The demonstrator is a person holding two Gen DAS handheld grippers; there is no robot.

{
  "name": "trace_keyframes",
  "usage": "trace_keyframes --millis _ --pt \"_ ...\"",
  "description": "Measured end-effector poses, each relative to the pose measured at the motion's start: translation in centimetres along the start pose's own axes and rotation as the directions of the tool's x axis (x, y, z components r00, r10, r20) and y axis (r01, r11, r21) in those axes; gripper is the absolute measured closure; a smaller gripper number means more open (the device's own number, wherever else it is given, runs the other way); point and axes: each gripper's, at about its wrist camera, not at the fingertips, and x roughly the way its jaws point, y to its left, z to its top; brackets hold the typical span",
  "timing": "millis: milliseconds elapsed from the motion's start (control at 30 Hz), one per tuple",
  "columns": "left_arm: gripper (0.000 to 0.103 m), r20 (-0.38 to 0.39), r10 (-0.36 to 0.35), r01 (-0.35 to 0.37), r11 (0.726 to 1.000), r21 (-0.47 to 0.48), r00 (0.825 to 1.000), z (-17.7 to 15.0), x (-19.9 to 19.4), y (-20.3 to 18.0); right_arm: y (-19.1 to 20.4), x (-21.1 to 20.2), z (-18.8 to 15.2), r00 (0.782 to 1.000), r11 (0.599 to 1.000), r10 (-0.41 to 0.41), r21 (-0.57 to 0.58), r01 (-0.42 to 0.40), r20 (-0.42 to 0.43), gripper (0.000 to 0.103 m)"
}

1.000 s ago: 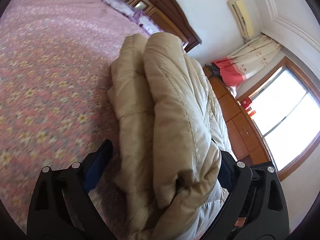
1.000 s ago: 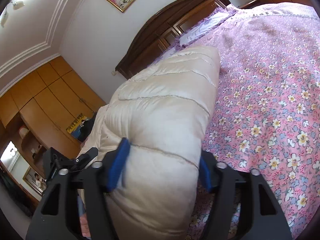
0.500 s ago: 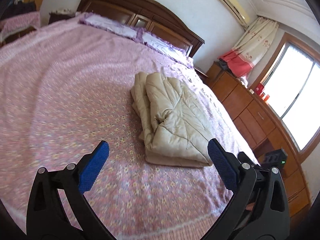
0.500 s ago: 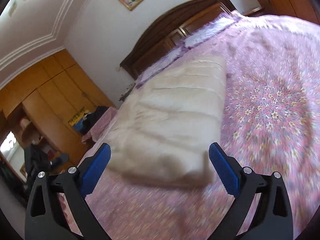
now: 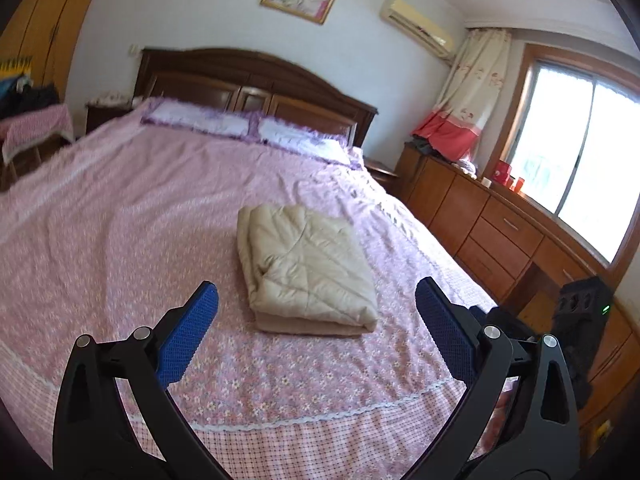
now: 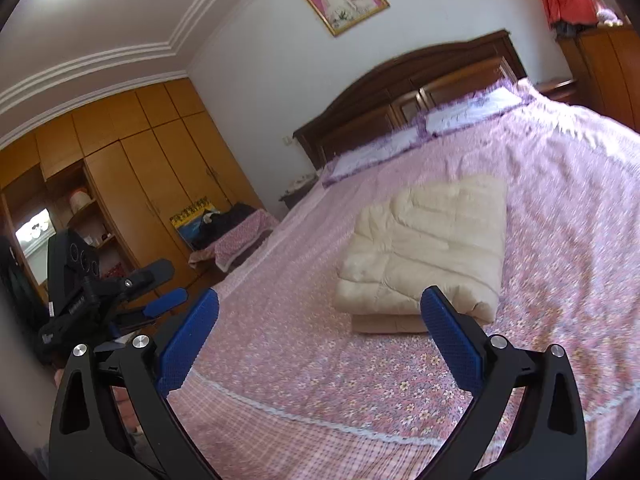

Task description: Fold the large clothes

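Observation:
A beige quilted jacket [image 5: 306, 266] lies folded into a flat rectangle on the pink floral bedspread [image 5: 120, 216]. It also shows in the right wrist view [image 6: 428, 248]. My left gripper [image 5: 316, 320] is open and empty, held back near the foot of the bed, apart from the jacket. My right gripper [image 6: 320, 324] is open and empty, also back from the jacket. The left gripper shows at the left edge of the right wrist view [image 6: 160, 304].
The dark wooden headboard [image 5: 256, 80] and two pillows [image 5: 248, 128] are at the far end. A wooden dresser [image 5: 500, 232] stands along the bed's right side under the window. Wardrobes [image 6: 140, 184] and a cloth-covered stool [image 6: 240, 236] stand on the left side.
Both grippers let go of the folded jacket and opened. They pulled back toward the foot of the bed, leaving the jacket lying flat.

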Motion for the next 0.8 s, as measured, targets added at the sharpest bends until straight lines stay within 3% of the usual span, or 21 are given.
trace_keyframes --millis 100,200,333,400,533,600,667,700,800 --pt "0.005 0.039 0.032 -0.035 0.996 0.078 0.999 0.3 0.0 -1.8 1.2 -1.7 1.3 0.998 0.999 -0.035 -0.012 0.036 0.050 0.006" --pt "0.005 0.106 0.087 -0.106 0.977 0.183 0.990 0.4 0.7 -3.1 2.1 -2.3 2.1 0.984 0.986 -0.149 -0.057 0.155 0.098 0.006" --pt "0.005 0.218 0.186 -0.228 0.956 0.187 0.958 0.2 2.7 -2.2 2.9 -0.5 2.0 0.939 0.935 -0.296 -0.147 0.322 0.175 0.006" --pt "0.005 0.239 0.184 -0.232 0.953 0.195 0.953 -0.2 3.8 -1.5 3.0 1.1 1.1 0.917 0.900 -0.348 -0.204 0.386 0.196 0.006" --pt "0.005 0.114 0.106 -0.127 0.973 0.195 0.988 -2.6 6.6 0.4 2.3 3.5 -1.2 0.895 0.856 -0.401 -0.269 0.441 0.194 0.006" --pt "0.005 0.028 0.089 -0.092 0.979 0.182 0.996 -4.4 7.9 1.5 1.4 4.9 -3.0 0.891 0.852 -0.428 -0.261 0.454 0.151 0.005" --pt "0.005 -0.028 0.134 -0.124 0.965 0.229 0.991 -6.0 9.1 2.0 0.3 6.6 -4.1 0.918 0.891 -0.395 -0.228 0.393 0.036 0.005" --pt "0.005 -0.042 0.171 -0.154 0.952 0.263 0.984 -6.6 9.7 2.0 -0.2 7.6 -4.6 0.920 0.898 -0.390 -0.232 0.373 -0.029 0.005" --pt "0.005 -0.058 0.174 -0.153 0.951 0.271 0.983 -7.0 10.2 1.8 -0.9 8.8 -5.5 0.900 0.880 -0.431 -0.257 0.400 -0.073 0.005"
